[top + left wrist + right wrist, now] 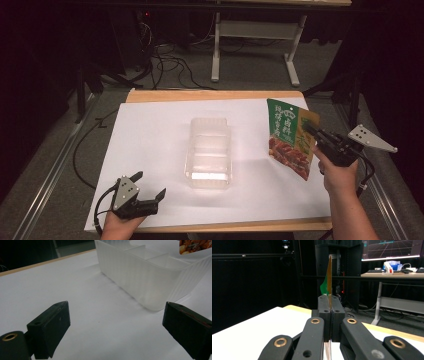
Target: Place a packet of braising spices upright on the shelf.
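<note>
At the right edge of the white table (150,150), my right gripper (311,131) clamped the green snack pouch (290,140) upright beside the clear plastic tray (210,150), while my left gripper (150,187) rested at the near left, jaws spread and empty.

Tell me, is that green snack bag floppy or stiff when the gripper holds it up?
Probably fairly stiff: the green snack bag stands up nearly flat while the right gripper pinches just one edge, without drooping. It looks thin and flat edge-on, so likely light. Its surface seems glossy, so it could be slippery, though the shut jaws seem to hold it fine.
</note>
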